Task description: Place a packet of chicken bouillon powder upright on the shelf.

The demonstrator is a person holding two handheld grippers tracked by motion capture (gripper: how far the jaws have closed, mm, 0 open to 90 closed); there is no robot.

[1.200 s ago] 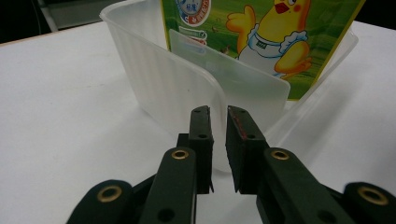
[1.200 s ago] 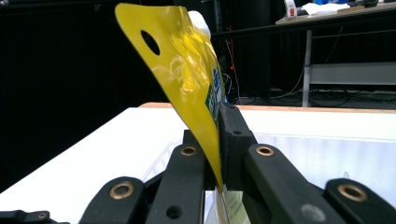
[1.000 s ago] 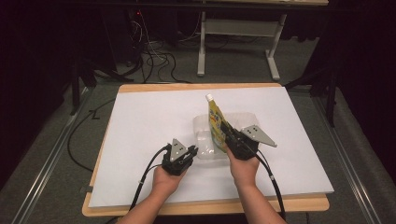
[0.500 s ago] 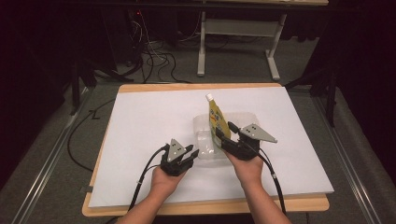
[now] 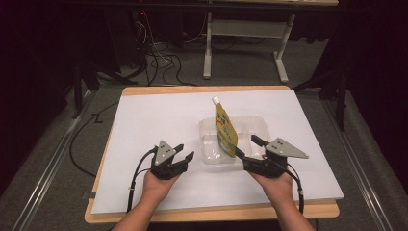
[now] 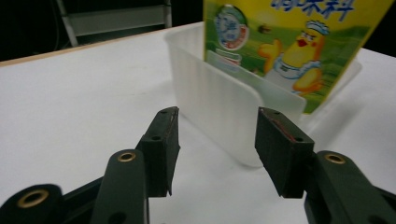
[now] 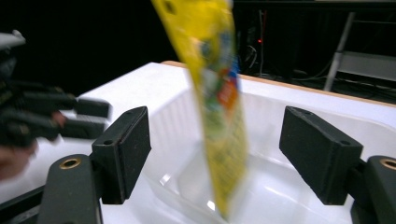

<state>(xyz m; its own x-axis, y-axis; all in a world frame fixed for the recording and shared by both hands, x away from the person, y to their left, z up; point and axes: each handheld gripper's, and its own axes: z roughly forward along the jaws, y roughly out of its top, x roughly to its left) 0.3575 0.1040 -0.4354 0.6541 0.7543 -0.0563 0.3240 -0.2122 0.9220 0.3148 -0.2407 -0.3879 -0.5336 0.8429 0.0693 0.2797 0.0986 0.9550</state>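
Yellow printed spout pouch now stands alone in the clear plastic tray, centre frame. The right gripper has let go and pulled back, jaws wide. The left gripper waits wide too.

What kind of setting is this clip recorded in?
Probably a lab or recording studio, not a home: a table covered in plain white sheet, dark surroundings, loose cables on the grey floor behind, and a bare white desk frame beyond.

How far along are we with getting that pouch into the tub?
Done: the yellow pouch stands upright inside the clear tub. In hand: nothing; the right gripper has its jaws wide open beside the pouch, and the left gripper is open near the tub. Left, probably: pulling both hands clear.
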